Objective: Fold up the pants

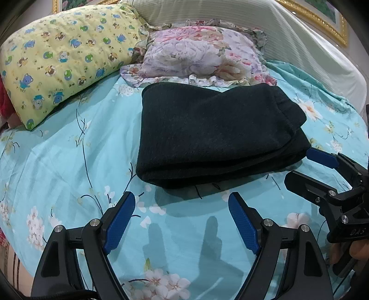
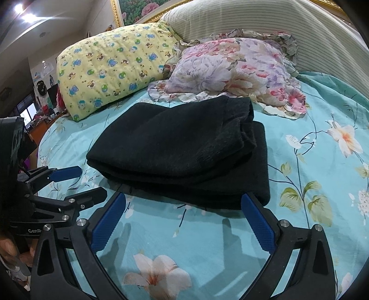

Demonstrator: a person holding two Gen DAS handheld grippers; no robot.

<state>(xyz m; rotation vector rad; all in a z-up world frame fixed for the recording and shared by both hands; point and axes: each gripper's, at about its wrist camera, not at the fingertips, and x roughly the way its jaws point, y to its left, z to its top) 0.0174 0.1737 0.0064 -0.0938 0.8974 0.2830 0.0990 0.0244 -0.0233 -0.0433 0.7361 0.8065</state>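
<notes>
The black pants [image 1: 214,133] [image 2: 184,150] lie folded in a thick stack of layers on the turquoise flowered bedspread [image 1: 69,157] [image 2: 311,157]. My left gripper [image 1: 182,198] is open just short of the stack's near edge, nothing between its blue pads. My right gripper [image 2: 183,198] is open too, its right finger [image 2: 258,221] close to the stack's near right corner. In the left wrist view the right gripper [image 1: 299,166] shows at the right edge, next to the pants' right corner. The left gripper [image 2: 92,182] shows at the left of the right wrist view.
A yellow pillow with cartoon animals [image 1: 62,60] [image 2: 115,67] and a floral ruffled pillow [image 1: 203,55] [image 2: 235,69] lie just behind the pants. A striped padded headboard [image 1: 288,34] [image 2: 265,20] stands at the back. A person's hand [image 2: 11,249] holds the left gripper.
</notes>
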